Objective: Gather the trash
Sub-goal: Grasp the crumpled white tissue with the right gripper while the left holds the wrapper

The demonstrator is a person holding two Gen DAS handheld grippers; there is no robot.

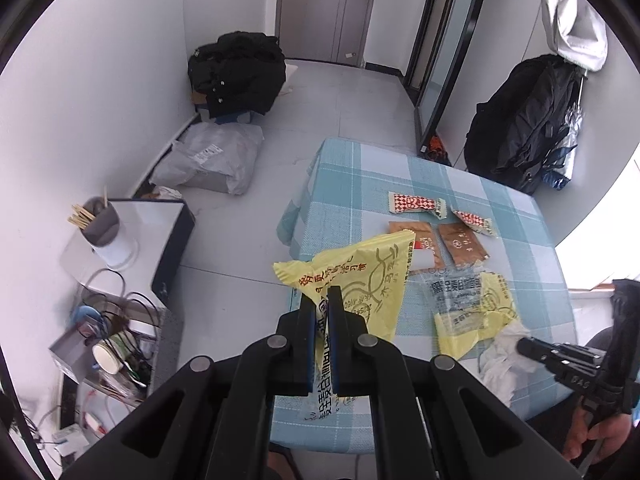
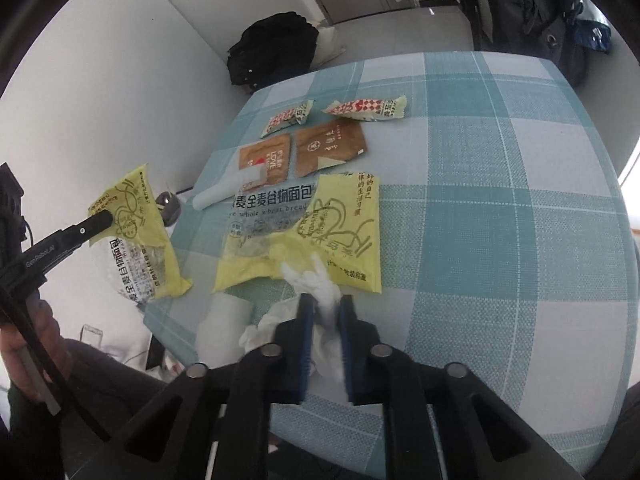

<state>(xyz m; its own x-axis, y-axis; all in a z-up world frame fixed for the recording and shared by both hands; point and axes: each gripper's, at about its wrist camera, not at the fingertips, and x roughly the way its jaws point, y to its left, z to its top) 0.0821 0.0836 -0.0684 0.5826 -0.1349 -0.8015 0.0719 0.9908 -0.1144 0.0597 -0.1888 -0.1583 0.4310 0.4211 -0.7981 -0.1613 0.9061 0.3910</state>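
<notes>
- Left wrist view: left gripper (image 1: 322, 300) clamped on a yellow bread wrapper (image 1: 356, 276), held up off the near-left edge of the checked tablecloth (image 1: 400, 168).
- Same view: second yellow wrapper (image 1: 472, 312) lies flat on the cloth, two brown sachets (image 1: 464, 246) and two red-white packets (image 1: 416, 204) beyond it.
- Right wrist view: right gripper (image 2: 324, 306) pads closed on a crumpled white tissue (image 2: 320, 284) at the flat wrapper's near edge.
- A hand (image 2: 24, 360) grips the left tool.
</notes>
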